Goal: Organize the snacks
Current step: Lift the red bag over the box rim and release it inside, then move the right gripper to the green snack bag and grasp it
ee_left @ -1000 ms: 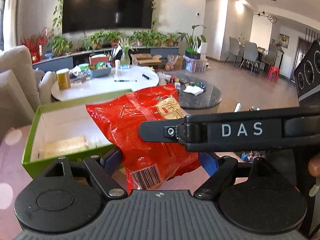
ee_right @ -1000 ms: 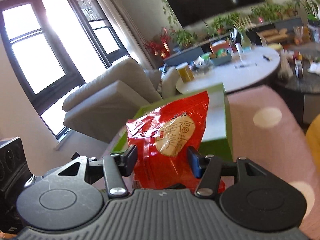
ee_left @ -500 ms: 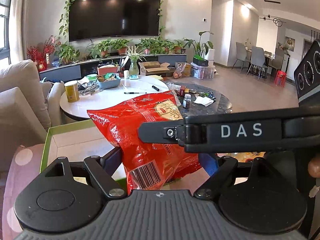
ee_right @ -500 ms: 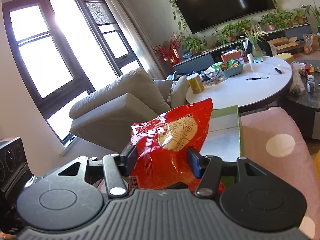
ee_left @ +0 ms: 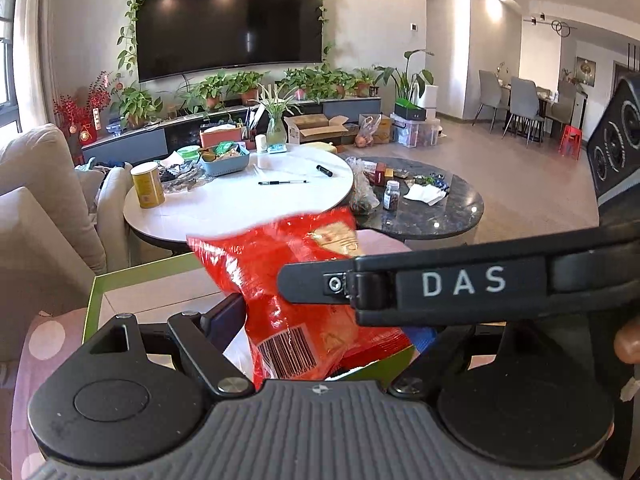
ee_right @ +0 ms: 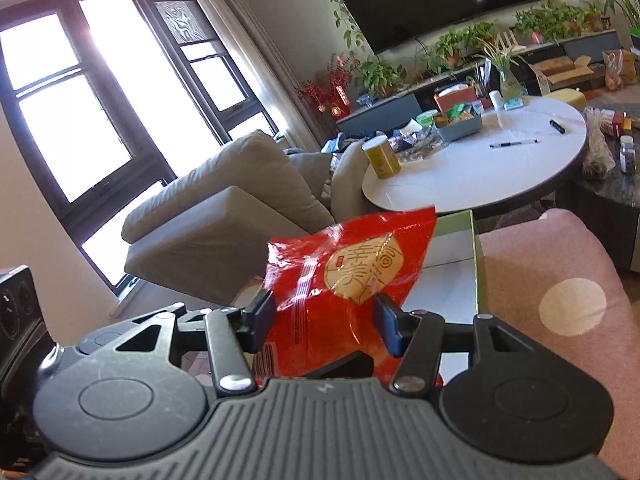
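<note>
A beige sofa (ee_right: 224,208) fills the nine o'clock side of the right wrist view, with a round white table (ee_left: 240,196) at about twelve o'clock of the left wrist view and a dark marble table (ee_left: 432,212) touching it toward two o'clock. Below these lies a pink cloth with pale dots (ee_right: 560,300), and on it rests a green box (ee_left: 120,280) with a white inside, its rim showing at nine o'clock of the left view and at three o'clock of the bag in the right view. The red snack bag (ee_left: 304,292) hangs above the box's open top, its barcode end at six o'clock in the left view and its gold emblem facing the right camera. The right gripper (ee_right: 326,320) has its two pads pressed against the bag's sides, clamped on it. The left gripper (ee_left: 324,328) has the bag between its fingers too, but the right tool's black arm marked DAS (ee_left: 460,284) crosses in front at three o'clock, so I cannot tell whether it pinches the bag. On the white table stand a yellow can (ee_left: 148,190) at ten o'clock and a blue basket (ee_left: 224,162) at eleven, with a pen (ee_left: 282,182) lying near the middle.
</note>
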Tool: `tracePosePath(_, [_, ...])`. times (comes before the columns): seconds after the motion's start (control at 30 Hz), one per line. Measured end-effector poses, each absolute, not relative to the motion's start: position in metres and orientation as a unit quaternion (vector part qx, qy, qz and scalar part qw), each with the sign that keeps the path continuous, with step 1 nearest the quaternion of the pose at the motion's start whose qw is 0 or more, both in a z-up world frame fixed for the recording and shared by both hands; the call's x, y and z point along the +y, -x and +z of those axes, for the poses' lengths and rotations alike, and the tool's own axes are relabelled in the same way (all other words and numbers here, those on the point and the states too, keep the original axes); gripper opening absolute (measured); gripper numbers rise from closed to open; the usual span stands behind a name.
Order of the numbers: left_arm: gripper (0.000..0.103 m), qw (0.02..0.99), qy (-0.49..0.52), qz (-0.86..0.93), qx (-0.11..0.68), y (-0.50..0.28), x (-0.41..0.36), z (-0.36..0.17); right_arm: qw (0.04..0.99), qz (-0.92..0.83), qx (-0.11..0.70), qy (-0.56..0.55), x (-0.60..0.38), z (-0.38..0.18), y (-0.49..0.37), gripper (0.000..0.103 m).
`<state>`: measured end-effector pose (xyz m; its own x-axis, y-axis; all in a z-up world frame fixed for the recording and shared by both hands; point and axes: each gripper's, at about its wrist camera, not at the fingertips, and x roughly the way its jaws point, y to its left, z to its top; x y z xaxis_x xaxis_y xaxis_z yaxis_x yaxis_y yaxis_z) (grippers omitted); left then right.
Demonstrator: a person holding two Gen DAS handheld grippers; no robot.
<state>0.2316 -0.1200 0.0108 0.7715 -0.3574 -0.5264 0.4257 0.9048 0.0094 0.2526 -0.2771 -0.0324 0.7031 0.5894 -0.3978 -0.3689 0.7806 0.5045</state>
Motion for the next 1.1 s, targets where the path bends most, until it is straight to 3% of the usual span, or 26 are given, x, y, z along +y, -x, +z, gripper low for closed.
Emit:
tracePosePath(0.07, [0.079,0.938,-0.067,-0.205,0.271,-0.237,-0.12,0.006,0.898,0.266,0.285,-0.203,-0.277,-0.038,-0.258,0.055])
tracePosePath(0.13, [0.071,0.936,-0.071,-0.212,0.272,-0.242,-0.119,0.0,0.894,0.268,0.291,-0.21,-0.275,-0.043,-0.263,0.054])
tracePosePath(0.2, [0.069,0.934,-0.079,-0.215,0.274,-0.246,-0.119,-0.005,0.889,0.274,0.296,-0.215,-0.272,-0.049,-0.268,0.054])
tracePosePath(0.53, [0.074,0.933,-0.064,-0.18,0.304,-0.253,-0.104,-0.019,0.892,0.256,0.302,-0.217,-0.28,-0.053,-0.266,0.054])
tracePosePath(1.1, [0.083,0.951,-0.067,-0.123,0.275,-0.193,-0.047,0.018,0.899,0.271,0.288,-0.188,-0.265,-0.029,-0.219,0.054])
